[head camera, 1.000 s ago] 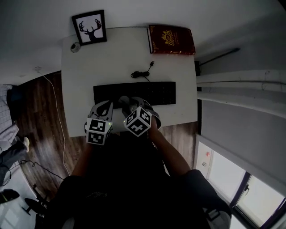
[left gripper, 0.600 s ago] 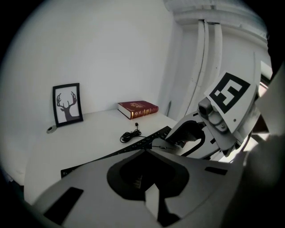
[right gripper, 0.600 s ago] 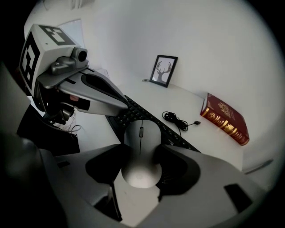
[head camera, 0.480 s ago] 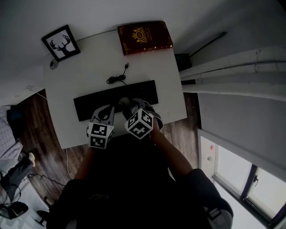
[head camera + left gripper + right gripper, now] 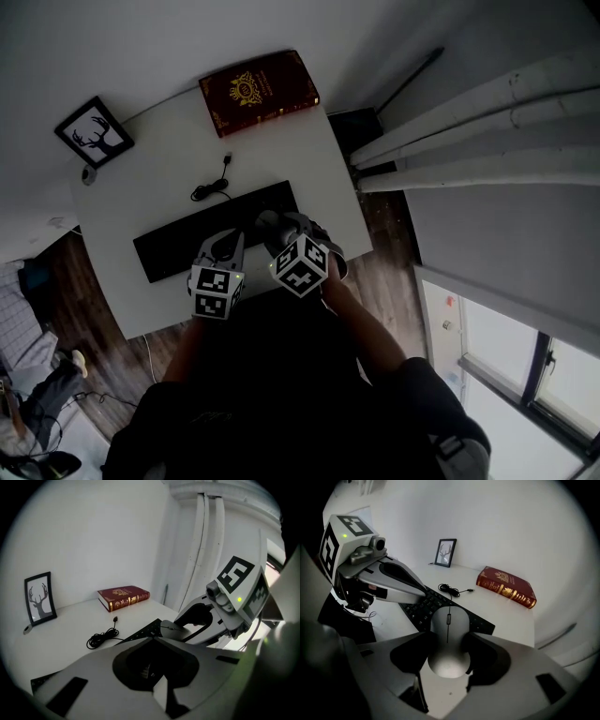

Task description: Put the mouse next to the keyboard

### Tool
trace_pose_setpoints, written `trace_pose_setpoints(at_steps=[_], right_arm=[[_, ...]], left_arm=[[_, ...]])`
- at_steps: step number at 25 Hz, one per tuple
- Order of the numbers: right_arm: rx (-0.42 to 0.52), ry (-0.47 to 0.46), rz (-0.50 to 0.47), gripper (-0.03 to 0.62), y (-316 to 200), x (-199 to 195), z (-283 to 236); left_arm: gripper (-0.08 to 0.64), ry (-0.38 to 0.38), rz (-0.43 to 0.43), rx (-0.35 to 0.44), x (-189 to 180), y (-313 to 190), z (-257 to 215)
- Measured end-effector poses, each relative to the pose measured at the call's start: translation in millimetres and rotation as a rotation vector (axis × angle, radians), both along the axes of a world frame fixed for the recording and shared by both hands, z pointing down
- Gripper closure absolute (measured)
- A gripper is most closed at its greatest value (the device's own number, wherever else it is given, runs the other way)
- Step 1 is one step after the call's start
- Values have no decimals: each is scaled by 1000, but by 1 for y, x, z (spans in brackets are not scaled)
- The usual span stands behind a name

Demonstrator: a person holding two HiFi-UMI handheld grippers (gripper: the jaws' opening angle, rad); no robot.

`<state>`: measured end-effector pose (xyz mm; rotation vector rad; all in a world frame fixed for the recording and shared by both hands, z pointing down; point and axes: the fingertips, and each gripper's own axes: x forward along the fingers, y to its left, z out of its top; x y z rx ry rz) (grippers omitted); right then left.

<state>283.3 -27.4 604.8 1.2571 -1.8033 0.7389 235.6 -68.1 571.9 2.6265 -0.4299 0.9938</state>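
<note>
While the right gripper (image 5: 449,638) clamps the grey mouse (image 5: 449,620) between its jaws, it hangs over the right end of the black keyboard (image 5: 423,606) on the white desk (image 5: 272,150). And the left gripper (image 5: 153,639) sits just beside it over the keyboard's near edge, jaws pressed together, nothing in them.

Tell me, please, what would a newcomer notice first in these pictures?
The grey mouse, clamped between the jaws of the right gripper close by the black keyboard, draws the eye first. Next come the dark red book with gold print at the far right corner of the white table, and the framed deer picture at its far left corner.
</note>
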Motion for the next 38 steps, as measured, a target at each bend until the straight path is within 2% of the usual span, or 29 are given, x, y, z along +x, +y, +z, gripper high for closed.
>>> trace_pose_setpoints(at_steps=[5, 13, 23, 30, 38], right_arm=[[-3, -22, 125, 325, 5, 49, 5], [-48, -63, 320, 325, 10, 112, 25], [-72, -97, 355, 325, 4, 125, 31], [-90, -168, 489, 325, -1, 130, 40], [-116, -148, 545, 324, -6, 135, 53]], left_arm=[[558, -15, 36, 12, 19, 0, -1], [558, -30, 36, 13, 30, -11, 1], [557, -41, 34, 7, 39, -12, 9], [557, -52, 40, -15, 43, -3, 8], [558, -62, 16, -20, 28, 3, 0]])
